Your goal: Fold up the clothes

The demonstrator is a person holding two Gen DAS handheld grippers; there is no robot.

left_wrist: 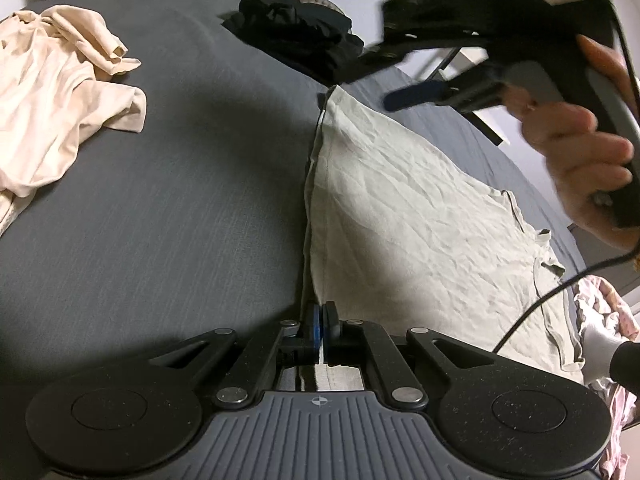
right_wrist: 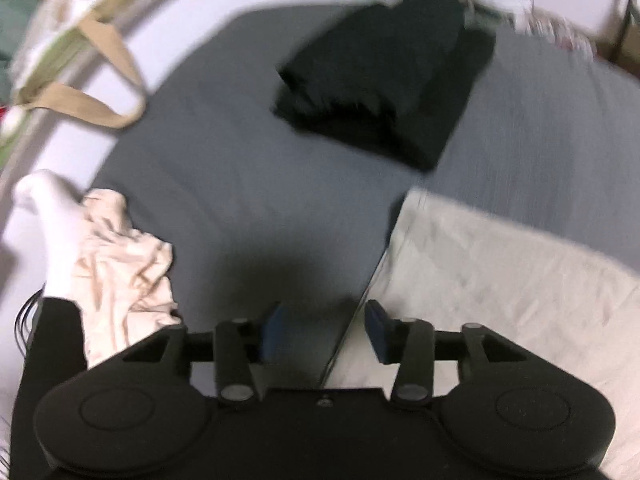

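A pale grey-green garment lies flat and creased on the dark grey bed. My left gripper is shut on the garment's near left edge, with cloth pinched between the blue pads. A hand holds my right gripper in the air above the garment's far end, its fingers apart. The right wrist view is blurred. There my right gripper is open and empty, and the garment shows below it with its edge running between the fingers.
A crumpled cream garment lies on the bed's left side. A black clothes pile sits at the far edge. A beige bag strap hangs off the bed. Pink cloth and a white-socked foot are at the right.
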